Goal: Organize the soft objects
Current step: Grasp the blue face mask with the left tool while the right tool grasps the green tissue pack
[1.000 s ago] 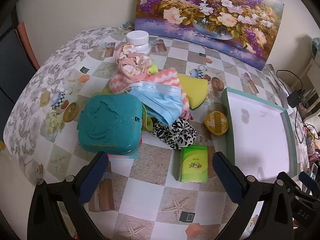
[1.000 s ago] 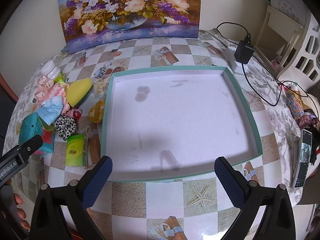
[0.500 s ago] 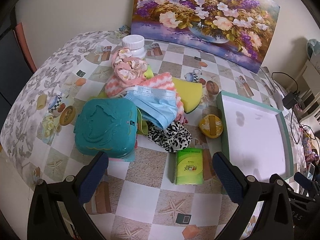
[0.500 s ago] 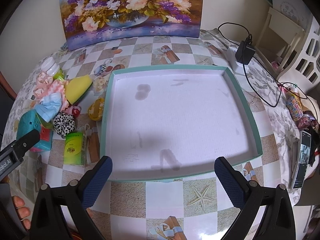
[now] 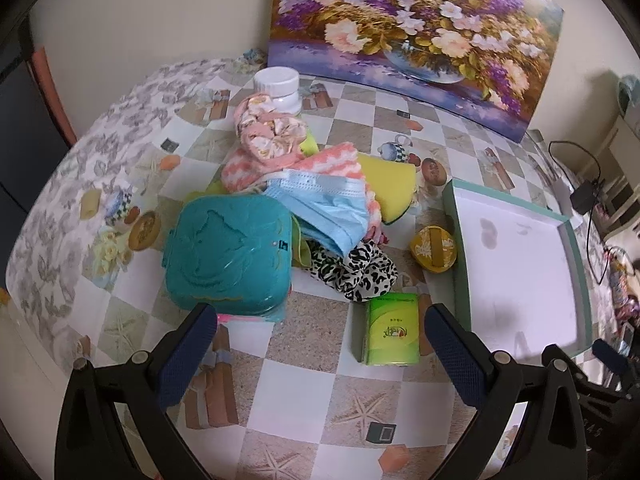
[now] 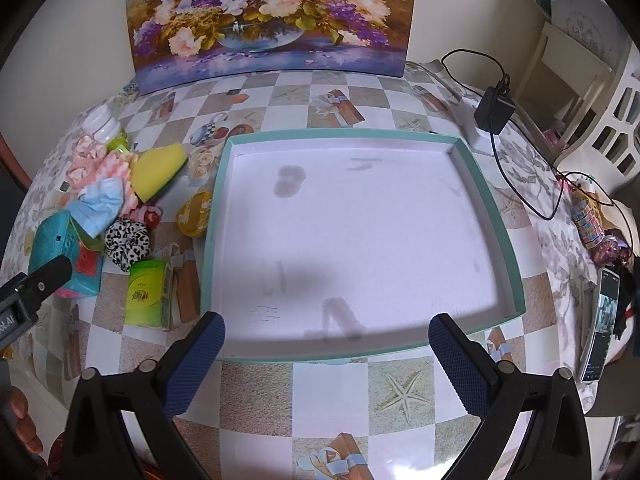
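Observation:
A pile of soft things lies on the table: a blue face mask [image 5: 328, 208], a pink zigzag cloth [image 5: 296, 164], a floral pink scrunchie [image 5: 268, 132], a leopard scrunchie [image 5: 356, 268] and a yellow sponge [image 5: 388, 188]. A teal pouch [image 5: 228, 252] and a green tissue pack [image 5: 390, 328] lie in front. My left gripper [image 5: 320, 356] is open and empty, just short of the pouch and tissue pack. My right gripper [image 6: 326, 364] is open and empty at the near edge of the teal-rimmed white tray [image 6: 496, 216]. The pile also shows in the right wrist view [image 6: 100, 204].
A white-capped jar [image 5: 278, 84] stands behind the pile. A round yellow tin [image 5: 434, 246] sits beside the tray [image 5: 450, 216]. A flower painting [image 6: 272, 16] leans on the wall. A charger and cable [image 6: 494, 106] and a phone [image 6: 602, 316] lie at the right.
The left gripper has pulled back and up a little, so the pile sits slightly farther away. The right gripper has hardly moved. Both stay open.

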A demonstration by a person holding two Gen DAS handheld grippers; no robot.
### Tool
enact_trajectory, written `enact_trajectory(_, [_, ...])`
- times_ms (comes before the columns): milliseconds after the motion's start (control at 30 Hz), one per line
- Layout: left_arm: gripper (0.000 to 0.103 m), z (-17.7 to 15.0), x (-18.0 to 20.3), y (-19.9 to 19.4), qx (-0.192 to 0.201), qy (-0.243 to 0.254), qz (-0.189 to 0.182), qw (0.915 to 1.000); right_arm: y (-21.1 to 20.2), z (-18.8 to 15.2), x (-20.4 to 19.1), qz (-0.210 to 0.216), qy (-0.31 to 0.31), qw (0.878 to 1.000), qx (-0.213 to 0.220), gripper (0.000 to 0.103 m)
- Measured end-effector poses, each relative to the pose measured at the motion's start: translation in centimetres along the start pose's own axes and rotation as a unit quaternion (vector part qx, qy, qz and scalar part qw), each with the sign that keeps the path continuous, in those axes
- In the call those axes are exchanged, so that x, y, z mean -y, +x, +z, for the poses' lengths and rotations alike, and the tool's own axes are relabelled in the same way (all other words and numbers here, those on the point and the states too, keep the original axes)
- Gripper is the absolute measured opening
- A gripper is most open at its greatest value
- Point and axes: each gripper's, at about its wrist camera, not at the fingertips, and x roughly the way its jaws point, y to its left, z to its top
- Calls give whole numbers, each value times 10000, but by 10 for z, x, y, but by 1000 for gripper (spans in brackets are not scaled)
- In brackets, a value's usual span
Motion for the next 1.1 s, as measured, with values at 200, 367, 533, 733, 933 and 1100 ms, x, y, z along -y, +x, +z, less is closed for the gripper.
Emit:
enact_trajectory(200, [103,0,-2,1,-35,-30,33,10000,1,0,-3,-24,-62,10000,-10,103])
enact_trajectory(367, [103,0,-4,1,-70,-63,43,9999,1,0,-6,-10,-93,10000,12,103])
enact_trajectory(533, [103,2,-16,-2,-75,-269,-22,9996,-3,8,-22,475,-182,9986,129,103])
enact_trajectory(733, [103,5,-36,-4,-130,-518,-117,9985,6,18,-65,1072,-488,9930,-93,103])
enact_trajectory(933, [103,27,-50,-11,-152,-531,-287,9981,24,21,-107,1249,-806,9879,-441,99])
enact_trajectory(1100, [103,56,-48,4,-408,-409,-538,9969,44,24,-133,1281,-1081,9827,-786,91])
